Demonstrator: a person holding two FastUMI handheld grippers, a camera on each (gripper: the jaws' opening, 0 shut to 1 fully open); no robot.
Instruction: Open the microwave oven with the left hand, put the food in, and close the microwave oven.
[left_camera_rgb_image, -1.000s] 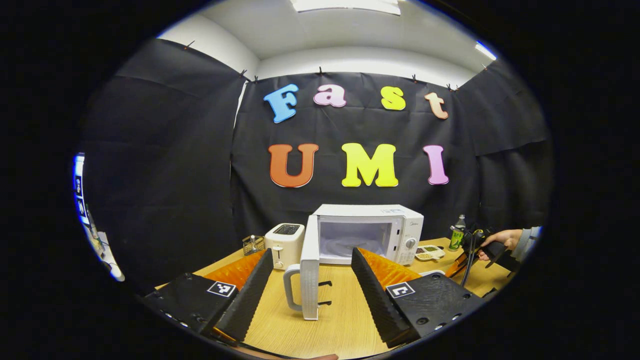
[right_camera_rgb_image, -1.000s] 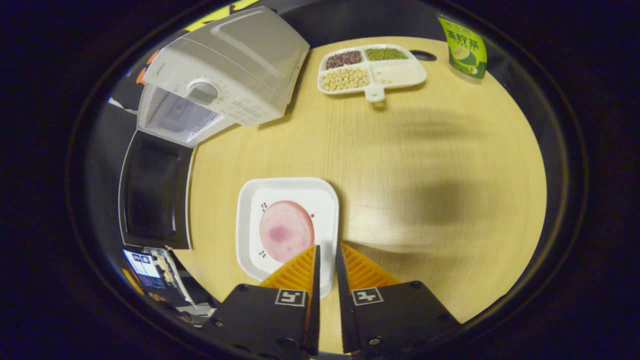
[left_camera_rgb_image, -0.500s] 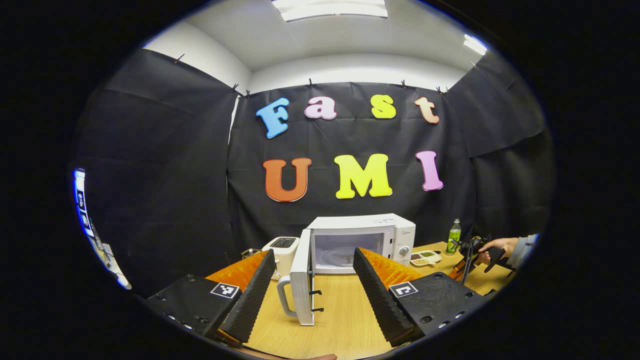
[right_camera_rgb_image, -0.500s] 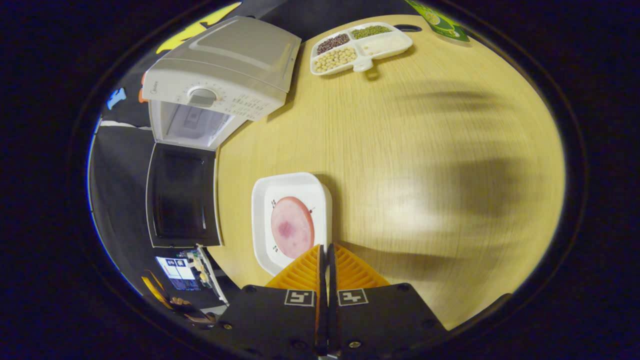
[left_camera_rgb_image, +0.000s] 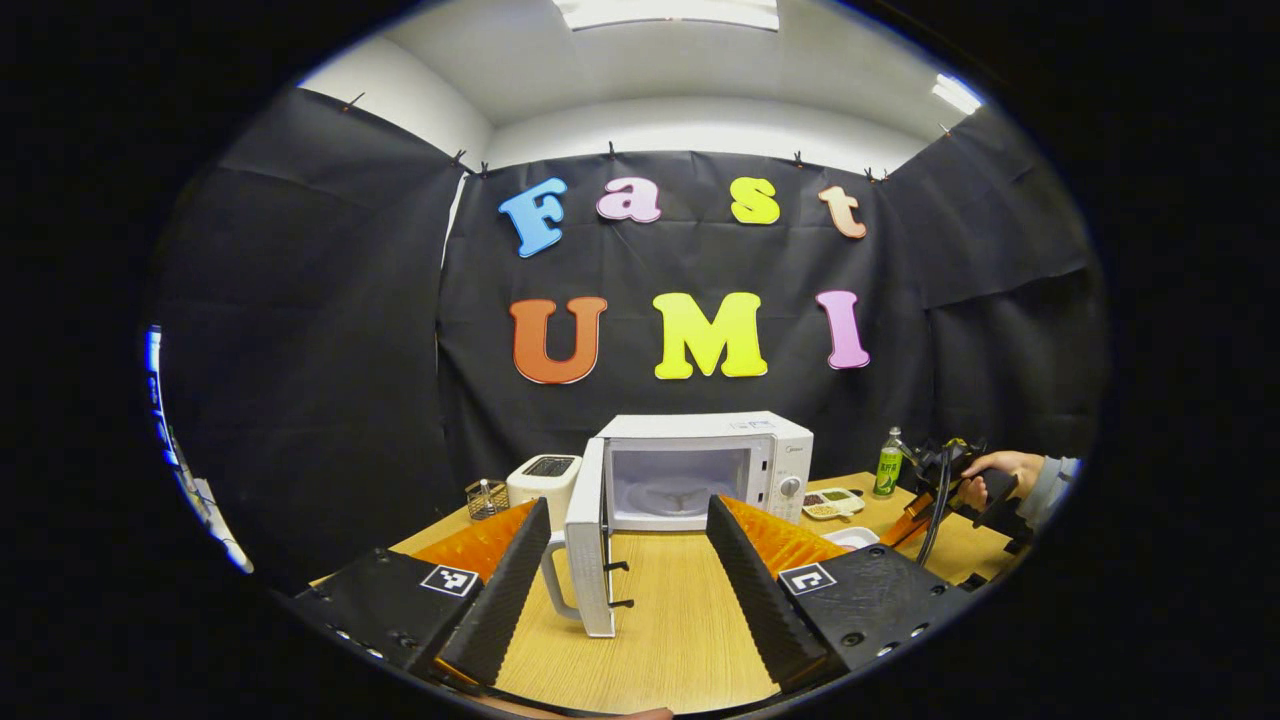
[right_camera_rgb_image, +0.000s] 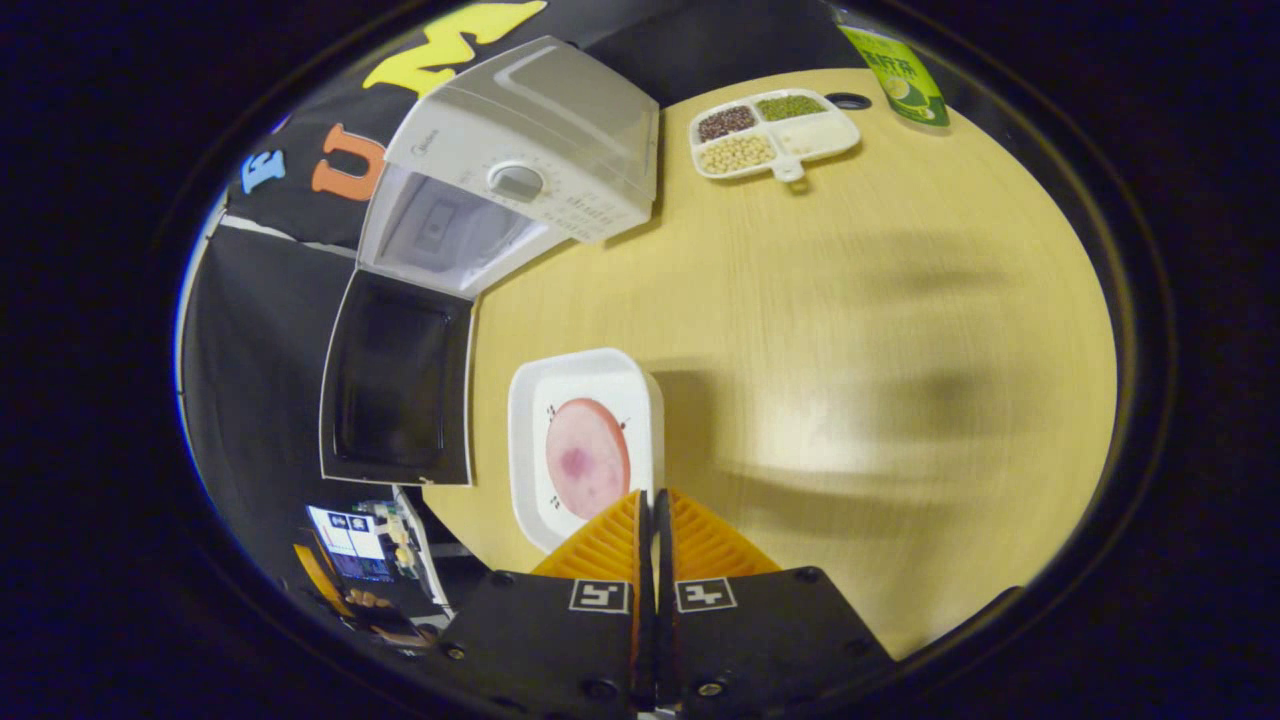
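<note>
Right gripper (right_camera_rgb_image: 655, 500) fingers pressed together on the near rim of the white square plate (right_camera_rgb_image: 540, 390), which carries a round ham slice (right_camera_rgb_image: 587, 457) and sits in front of the microwave (right_camera_rgb_image: 530, 170), beside its open door (right_camera_rgb_image: 398, 380). Left gripper (left_camera_rgb_image: 625, 525) spread wide, empty, facing the microwave's open cavity (left_camera_rgb_image: 680, 478).

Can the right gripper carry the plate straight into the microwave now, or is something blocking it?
Probably yes: the microwave door is swung wide, the cavity looks empty, and the right gripper is clamped on the plate's rim.
</note>
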